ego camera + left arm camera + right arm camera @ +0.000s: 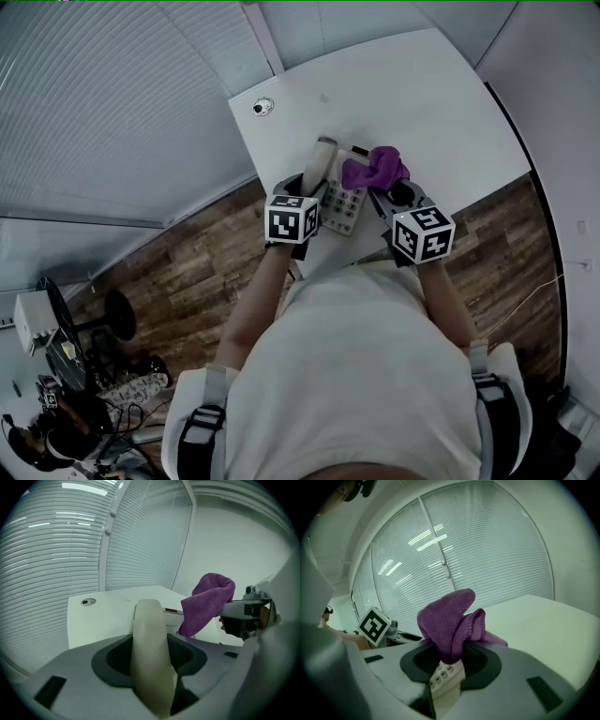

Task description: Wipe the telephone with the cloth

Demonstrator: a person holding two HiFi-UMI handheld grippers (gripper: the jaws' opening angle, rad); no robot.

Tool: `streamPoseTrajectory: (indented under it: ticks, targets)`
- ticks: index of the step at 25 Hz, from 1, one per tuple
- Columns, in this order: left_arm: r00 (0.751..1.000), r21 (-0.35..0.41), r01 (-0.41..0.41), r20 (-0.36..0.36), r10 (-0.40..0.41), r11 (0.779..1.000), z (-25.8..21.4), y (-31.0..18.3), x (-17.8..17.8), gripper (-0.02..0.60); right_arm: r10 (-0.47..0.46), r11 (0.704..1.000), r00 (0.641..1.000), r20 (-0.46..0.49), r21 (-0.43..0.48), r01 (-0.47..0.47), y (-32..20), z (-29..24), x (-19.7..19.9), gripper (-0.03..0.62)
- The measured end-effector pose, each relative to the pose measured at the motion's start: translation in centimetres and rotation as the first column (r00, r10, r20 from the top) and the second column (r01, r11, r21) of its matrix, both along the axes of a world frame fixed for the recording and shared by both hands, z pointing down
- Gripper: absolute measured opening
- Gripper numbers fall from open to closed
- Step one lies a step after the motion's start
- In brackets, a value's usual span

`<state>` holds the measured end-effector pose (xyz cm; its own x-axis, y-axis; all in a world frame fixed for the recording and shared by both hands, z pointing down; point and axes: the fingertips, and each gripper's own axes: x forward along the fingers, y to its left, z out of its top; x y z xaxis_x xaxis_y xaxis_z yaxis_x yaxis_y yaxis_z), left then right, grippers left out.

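**Handset and cloth both in grip over a desk telephone**

A white table (441, 94) carries the telephone (343, 208), keypad facing up. At the telephone's left side, the left gripper (151, 660) has its jaws set wide and clamped on the beige handset (149, 620), which juts beyond them. Above the telephone's keypad, the right gripper (450, 660) pinches a bunched purple cloth (447, 620) tight. Whether the cloth touches the telephone cannot be told.

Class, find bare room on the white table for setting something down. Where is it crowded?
Bare: white tabletop between the round grommet and the purple cloth, and beyond the cloth to the far edge. Crowded: near edge, around the beige telephone.
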<state>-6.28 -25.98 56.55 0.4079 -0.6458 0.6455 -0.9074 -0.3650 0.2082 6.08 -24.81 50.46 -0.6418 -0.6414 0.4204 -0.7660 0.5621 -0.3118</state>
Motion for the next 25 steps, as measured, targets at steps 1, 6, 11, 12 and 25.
streamPoseTrajectory:
  ticks: [1, 6, 11, 12, 25]
  targets:
    - [1.000, -0.003, 0.008, -0.022, -0.008, 1.000, -0.2, 0.4, 0.0, 0.224, 0.000, 1.000, 1.000, 0.001, 0.003, 0.000, 0.0, -0.1, 0.0, 0.120]
    - [0.988, -0.016, 0.059, -0.141, -0.061, 0.998, -1.2, 1.8, -0.3, 0.224, 0.000, 1.000, 1.000, 0.005, 0.013, 0.000, -0.1, -0.4, -0.1, 0.120]
    - [0.958, -0.009, 0.099, -0.270, -0.097, 0.995, -2.4, 2.8, -0.6, 0.224, -0.004, 1.000, 1.000, 0.012, 0.029, 0.004, -0.2, -0.8, -0.3, 0.120]
    - [0.950, -0.007, 0.107, -0.295, -0.104, 0.994, -2.7, 3.0, -0.7, 0.224, -0.006, 0.999, 1.000, 0.014, 0.032, 0.005, -0.3, -0.9, -0.4, 0.120]
    - [0.653, 0.000, 0.133, -0.752, -0.087, 0.991, -6.9, 3.7, -0.4, 0.224, -0.006, 0.994, 0.993, 0.119, 0.106, -0.007, -3.3, -5.4, -2.3, 0.120]
